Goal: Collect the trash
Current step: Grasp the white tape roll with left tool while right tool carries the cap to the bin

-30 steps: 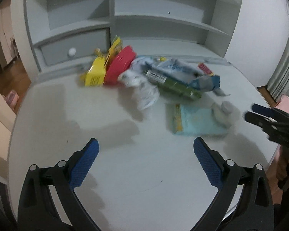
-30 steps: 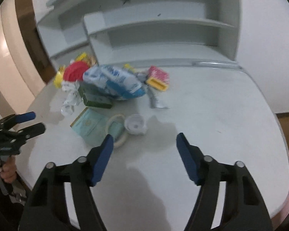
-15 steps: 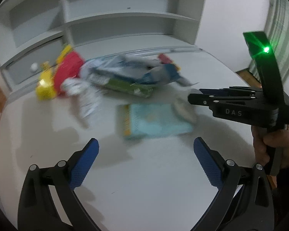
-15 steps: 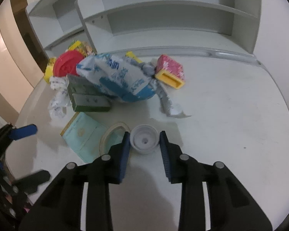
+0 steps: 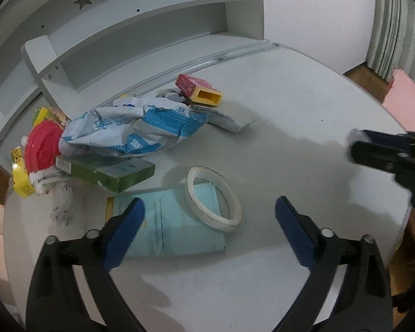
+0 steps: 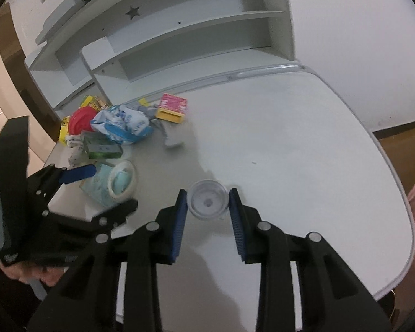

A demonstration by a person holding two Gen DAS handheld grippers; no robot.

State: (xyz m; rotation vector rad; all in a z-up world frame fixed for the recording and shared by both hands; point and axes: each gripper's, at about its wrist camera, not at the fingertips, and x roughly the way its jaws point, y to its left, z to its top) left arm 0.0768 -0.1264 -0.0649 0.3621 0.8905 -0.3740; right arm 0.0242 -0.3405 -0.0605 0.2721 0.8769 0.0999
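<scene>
The right gripper (image 6: 207, 203) had its blue pads against both sides of a small clear cup (image 6: 207, 202), gripping it above the tabletop (image 6: 290, 138) not far from the near edge. Its jaws stood fairly narrow, no wider than the cup.

The left gripper (image 5: 207, 215) was wide open and held nothing. Its jaws had just been closing a little, with a tape ring (image 5: 213, 197) and a pale blue packet (image 5: 174, 227) lying between and ahead of them on the tabletop. The ring rested partly on the packet. One pad overlapped the packet's left end in the left view; whether it touched I could not tell.

The rest of the trash lay in a heap toward the back left of the tabletop: a green box (image 5: 105, 170), a crumpled blue and white bag (image 5: 130, 130), a red lid (image 5: 40, 148), a pink and yellow box (image 5: 199, 90) and a silver wrapper (image 5: 224, 117). A white shelf unit (image 5: 141, 19) stood along the back edge.
</scene>
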